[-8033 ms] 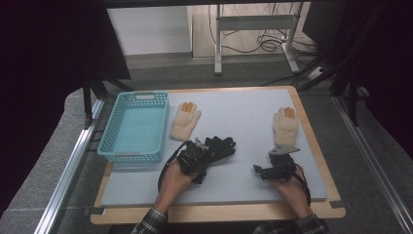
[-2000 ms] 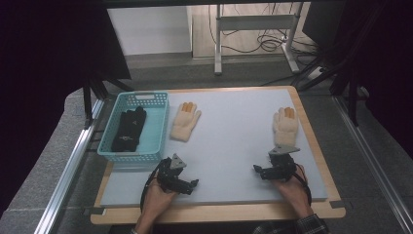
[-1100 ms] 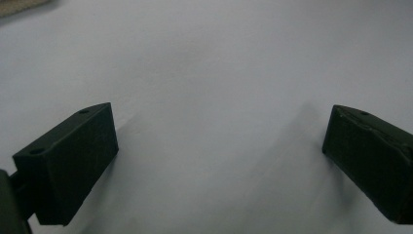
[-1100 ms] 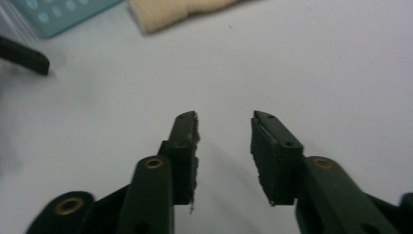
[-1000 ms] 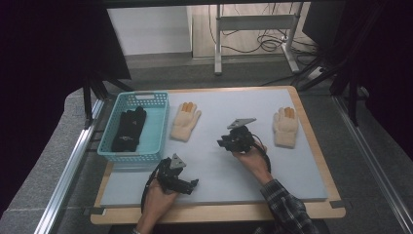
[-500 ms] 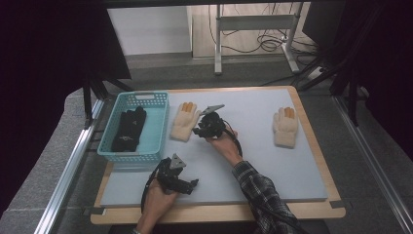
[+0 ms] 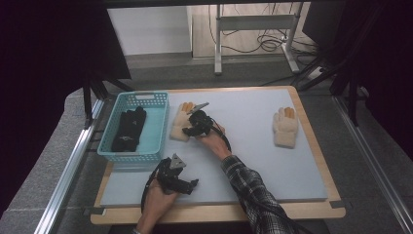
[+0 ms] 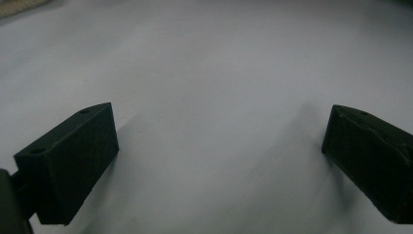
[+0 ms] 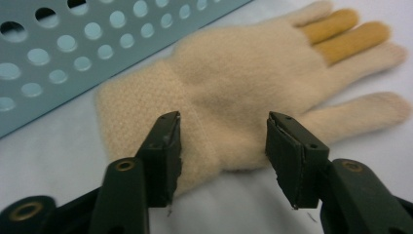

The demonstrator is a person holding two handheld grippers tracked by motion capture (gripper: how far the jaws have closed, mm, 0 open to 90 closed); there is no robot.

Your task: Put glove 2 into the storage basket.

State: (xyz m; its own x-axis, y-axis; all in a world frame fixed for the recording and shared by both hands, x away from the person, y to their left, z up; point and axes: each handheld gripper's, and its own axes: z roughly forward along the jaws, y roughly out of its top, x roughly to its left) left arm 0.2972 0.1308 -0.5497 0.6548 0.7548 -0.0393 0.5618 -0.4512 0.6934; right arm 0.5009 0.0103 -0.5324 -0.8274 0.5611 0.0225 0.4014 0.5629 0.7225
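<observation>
A cream glove (image 7: 180,126) with two yellow fingers lies flat on the mat beside the teal basket (image 7: 157,131). My right gripper (image 7: 190,129) hovers at its cuff. In the right gripper view the jaws (image 9: 221,146) have just been opening and stand apart over the cuff edge of the glove (image 9: 243,83), with the pads not pressing it. A matching cream glove (image 7: 285,127) lies far right. My left gripper (image 7: 189,185) rests near the front edge, jaws (image 8: 219,151) wide open over bare mat.
A pair of black gloves (image 7: 129,129) lies inside the teal basket, whose perforated wall (image 9: 87,44) runs close behind the cream glove. The grey mat (image 7: 253,161) sits on a wooden board. Metal rails flank the table on both sides.
My right hand has swept left across the mat, from near the right-hand glove to the glove beside the basket. Earlier, the black gloves went into the basket. The left hand stays put.
</observation>
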